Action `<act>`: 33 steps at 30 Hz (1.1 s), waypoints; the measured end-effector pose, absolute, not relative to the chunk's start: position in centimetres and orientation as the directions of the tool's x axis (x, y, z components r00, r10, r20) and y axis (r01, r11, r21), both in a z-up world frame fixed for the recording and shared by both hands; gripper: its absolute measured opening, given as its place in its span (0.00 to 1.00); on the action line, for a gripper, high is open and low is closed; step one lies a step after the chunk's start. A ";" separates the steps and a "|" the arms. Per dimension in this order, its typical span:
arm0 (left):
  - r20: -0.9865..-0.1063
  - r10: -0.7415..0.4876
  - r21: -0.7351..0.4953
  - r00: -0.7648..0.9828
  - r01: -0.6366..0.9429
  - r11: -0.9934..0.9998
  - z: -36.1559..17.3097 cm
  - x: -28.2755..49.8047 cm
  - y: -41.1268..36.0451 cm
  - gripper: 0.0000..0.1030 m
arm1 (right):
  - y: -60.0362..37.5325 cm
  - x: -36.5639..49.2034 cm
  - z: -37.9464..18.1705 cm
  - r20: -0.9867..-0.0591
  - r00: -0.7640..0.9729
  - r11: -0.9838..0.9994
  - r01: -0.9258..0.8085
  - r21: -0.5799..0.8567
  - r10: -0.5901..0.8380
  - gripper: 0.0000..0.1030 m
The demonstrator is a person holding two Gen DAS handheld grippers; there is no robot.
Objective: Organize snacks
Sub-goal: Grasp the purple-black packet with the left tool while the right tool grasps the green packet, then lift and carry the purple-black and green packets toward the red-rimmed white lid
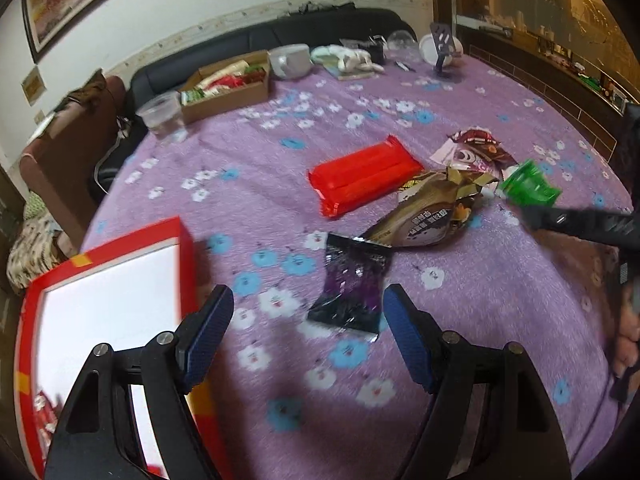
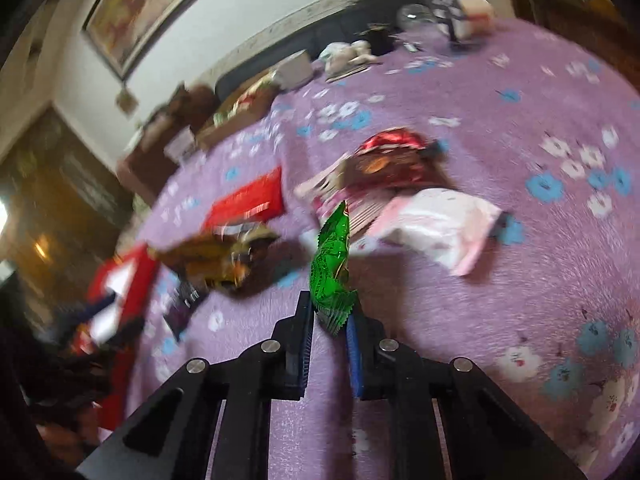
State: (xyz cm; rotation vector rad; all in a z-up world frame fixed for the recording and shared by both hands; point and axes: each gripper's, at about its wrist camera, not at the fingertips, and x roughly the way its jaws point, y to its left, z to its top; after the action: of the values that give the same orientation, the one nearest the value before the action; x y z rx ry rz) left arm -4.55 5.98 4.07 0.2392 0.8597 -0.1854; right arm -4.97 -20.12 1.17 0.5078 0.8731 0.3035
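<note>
- Centrally, the green snack packet (image 2: pixel 330 268) stood upright between the fingers of the right gripper (image 2: pixel 330 316), which were clamped on its crimped lower edge; the packet was lifted clear of the purple floral tablecloth (image 2: pixel 520 120).
- Seen from the left wrist, the same green snack packet (image 1: pixel 528 185) sat at the tip of the right gripper (image 1: pixel 520 204), which reached in from the right edge.
- Just beside it lay the remaining snacks: a brown-gold bag (image 1: pixel 432 208), a dark red bag (image 1: pixel 476 148) behind it, a long red pack (image 1: pixel 362 180) to the left, and a black-purple packet (image 1: pixel 350 284) nearest the camera.
- A white-pink bag (image 2: pixel 440 228) lay to the right of the held packet in the right wrist view.
- The left gripper (image 1: pixel 308 312) hung above the cloth with its fingers well apart and nothing between the pads; the black-purple packet lay just ahead of them.
- A red-rimmed box (image 1: pixel 176 232) with a white interior lay at the left gripper's left side.
- At the far edge stood a cardboard box of snacks (image 1: pixel 228 88), a clear plastic tub (image 1: pixel 162 114) and a white bowl (image 1: pixel 290 60).
</note>
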 end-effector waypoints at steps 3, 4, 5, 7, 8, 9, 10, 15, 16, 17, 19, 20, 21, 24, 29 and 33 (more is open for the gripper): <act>-0.798 -0.066 0.130 0.599 0.279 0.952 3.1 -3.5 5.0 0.75 | -22.4 -5.2 1.4 -0.572 0.646 0.763 -0.024 0.646 0.505 0.15; -0.803 -0.069 0.131 0.592 0.289 0.948 2.8 -3.2 4.6 0.75 | -22.9 -5.4 1.5 -0.557 0.663 0.752 -0.015 0.658 0.501 0.15; -0.806 -0.070 0.133 0.588 0.295 0.946 2.6 -3.0 4.4 0.75 | -23.3 -5.5 1.7 -0.542 0.678 0.743 -0.009 0.669 0.496 0.15; -0.812 -0.075 0.130 0.579 0.305 0.943 2.3 -2.7 4.0 0.75 | -23.7 -5.7 1.9 -0.521 0.689 0.726 -0.010 0.688 0.503 0.15; -0.813 -0.076 0.130 0.578 0.308 0.942 2.2 -2.6 4.0 0.75 | -23.8 -5.5 1.9 -0.516 0.688 0.720 -0.013 0.693 0.510 0.15; -0.811 -0.073 0.132 0.581 0.304 0.943 2.1 -2.5 4.0 0.75 | -23.7 -5.5 1.9 -0.510 0.683 0.712 -0.021 0.702 0.523 0.15; -0.811 -0.075 0.128 0.581 0.301 0.945 2.0 -2.5 4.0 0.72 | -23.7 -5.4 2.0 -0.506 0.679 0.707 -0.027 0.706 0.531 0.15; -0.817 -0.152 0.054 0.556 0.336 0.940 2.0 -2.4 4.0 0.41 | -22.6 -5.3 2.5 -0.495 0.663 0.711 -0.081 0.699 0.562 0.15; -0.815 -0.163 0.045 0.555 0.342 0.938 2.0 -2.5 3.9 0.34 | -22.2 -5.3 2.7 -0.491 0.657 0.711 -0.100 0.696 0.572 0.15; -0.813 -0.169 0.041 0.557 0.344 0.938 2.0 -2.5 3.8 0.33 | -21.9 -5.3 2.7 -0.488 0.656 0.712 -0.109 0.694 0.576 0.15; -0.805 -0.178 0.036 0.566 0.345 0.938 1.9 -2.8 3.7 0.26 | -21.5 -5.6 3.2 -0.473 0.661 0.716 -0.142 0.683 0.582 0.15; -0.799 -0.172 0.047 0.577 0.344 0.938 1.9 -3.0 3.5 0.25 | -21.2 -5.8 3.4 -0.466 0.666 0.721 -0.158 0.675 0.583 0.15; -0.793 -0.165 0.058 0.586 0.343 0.938 1.9 -3.3 3.4 0.23 | -21.0 -5.9 3.7 -0.461 0.670 0.726 -0.171 0.666 0.581 0.15; -0.786 -0.179 0.033 0.592 0.329 0.944 2.1 -3.8 3.7 0.21 | -20.5 -6.3 3.8 -0.461 0.676 0.740 -0.189 0.645 0.575 0.15; -0.770 -0.203 -0.025 0.605 0.289 0.957 2.8 -4.9 4.7 0.20 | -20.0 -6.3 3.9 -0.464 0.678 0.751 -0.200 0.629 0.569 0.16; -0.753 -0.199 -0.026 0.627 0.274 0.961 3.3 -6.6 4.6 0.20 | -19.7 -6.2 3.9 -0.463 0.680 0.756 -0.211 0.619 0.569 0.16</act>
State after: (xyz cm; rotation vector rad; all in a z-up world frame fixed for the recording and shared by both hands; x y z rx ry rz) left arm -6.56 4.57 3.26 0.0937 0.8514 -0.2714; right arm -6.23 -19.72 3.92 0.5617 0.6937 0.4640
